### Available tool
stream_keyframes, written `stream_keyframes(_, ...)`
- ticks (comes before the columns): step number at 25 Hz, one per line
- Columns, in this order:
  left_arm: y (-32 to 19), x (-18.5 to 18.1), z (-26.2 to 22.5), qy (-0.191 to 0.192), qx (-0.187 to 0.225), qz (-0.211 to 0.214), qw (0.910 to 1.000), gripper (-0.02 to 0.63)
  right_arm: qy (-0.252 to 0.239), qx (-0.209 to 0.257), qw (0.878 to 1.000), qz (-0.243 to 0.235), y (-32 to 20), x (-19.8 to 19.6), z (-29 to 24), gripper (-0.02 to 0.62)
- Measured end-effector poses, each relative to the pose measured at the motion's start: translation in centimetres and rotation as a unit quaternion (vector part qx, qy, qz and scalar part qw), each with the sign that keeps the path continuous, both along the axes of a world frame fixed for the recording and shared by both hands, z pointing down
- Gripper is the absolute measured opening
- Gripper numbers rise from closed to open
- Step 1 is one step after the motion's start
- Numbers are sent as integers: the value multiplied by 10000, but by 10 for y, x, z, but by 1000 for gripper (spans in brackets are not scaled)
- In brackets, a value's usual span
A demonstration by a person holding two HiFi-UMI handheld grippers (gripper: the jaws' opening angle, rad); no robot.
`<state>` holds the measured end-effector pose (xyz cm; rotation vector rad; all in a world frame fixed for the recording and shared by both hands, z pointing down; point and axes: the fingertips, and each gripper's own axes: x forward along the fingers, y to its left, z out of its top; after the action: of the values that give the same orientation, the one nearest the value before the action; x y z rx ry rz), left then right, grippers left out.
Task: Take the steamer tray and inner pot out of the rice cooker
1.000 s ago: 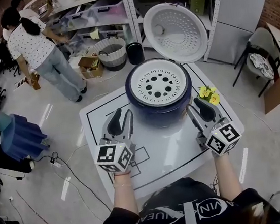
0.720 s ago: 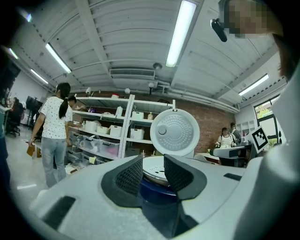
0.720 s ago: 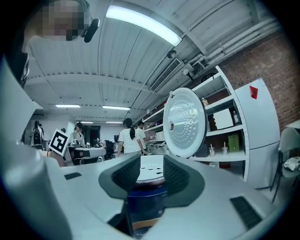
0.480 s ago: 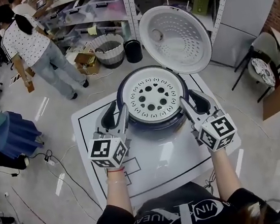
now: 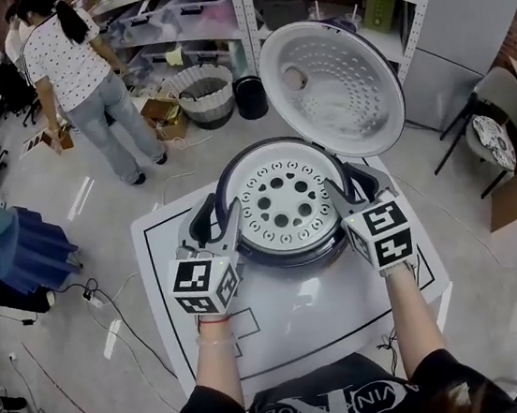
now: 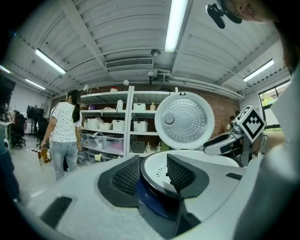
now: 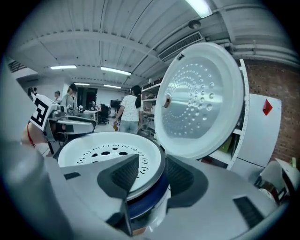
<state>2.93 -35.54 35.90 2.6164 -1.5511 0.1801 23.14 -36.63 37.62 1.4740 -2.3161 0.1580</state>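
Two grippers flank the open rice cooker (image 5: 294,258) in the head view. The left gripper (image 5: 220,217) is at its 8 o'clock and the right gripper (image 5: 353,188) at its 4 o'clock. The white perforated steamer tray (image 5: 282,205) sits flat in the cooker's mouth, and the lid (image 5: 333,87) stands raised at 1 o'clock. The inner pot is under the tray and I cannot make it out. The cooker stands on the white table (image 5: 302,318).

In the left gripper view, the left gripper (image 6: 154,174) has just been opening its jaws, which now stand wide. The tray's rim (image 6: 157,169) lies between them, one pad above the tray and one outside the cooker wall. Neither pad appears to press on it.

In the right gripper view, the right gripper (image 7: 152,176) has also just been opening and is spread wide. It straddles the rim (image 7: 140,180) on the opposite side without clamping.

The step in hand looks like seating both grippers on the rim. To do it well, each inner pad should slide just past the lip and stay off the holes. Both grippers should close on the tray alone, not on the pot edge beneath. The lift should go straight up and level, clear of the lid at 1 o'clock, since an uneven pull could tilt the tray or jam it.
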Motion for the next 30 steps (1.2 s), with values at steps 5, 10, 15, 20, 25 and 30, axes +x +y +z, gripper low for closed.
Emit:
stream_keyframes(5,-5,5,5,-40,12,84,10000,156,576,-399,9975,57,-14,0,15,184)
stream_keyframes(10,-9,11,7,-29,2,195,9998,156,853,-795,9931,154,-22,0,24,172)
stream_keyframes(15,-7,13,9,-1,-13,260,9997,156,770,-912,9927,177,-21,0,25,178)
stream_keyframes(20,-9,12,8,19,-45,229,9997,156,1248,-878,9879,263,-24,0,29,196)
stream_keyframes(25,-8,8,7,32,-53,197,9998,156,1289,-845,9874,361,-26,2,29,124)
stream_keyframes(30,-5,10,6,36,-62,219,9997,156,1356,-584,9886,288,-25,1,24,115)
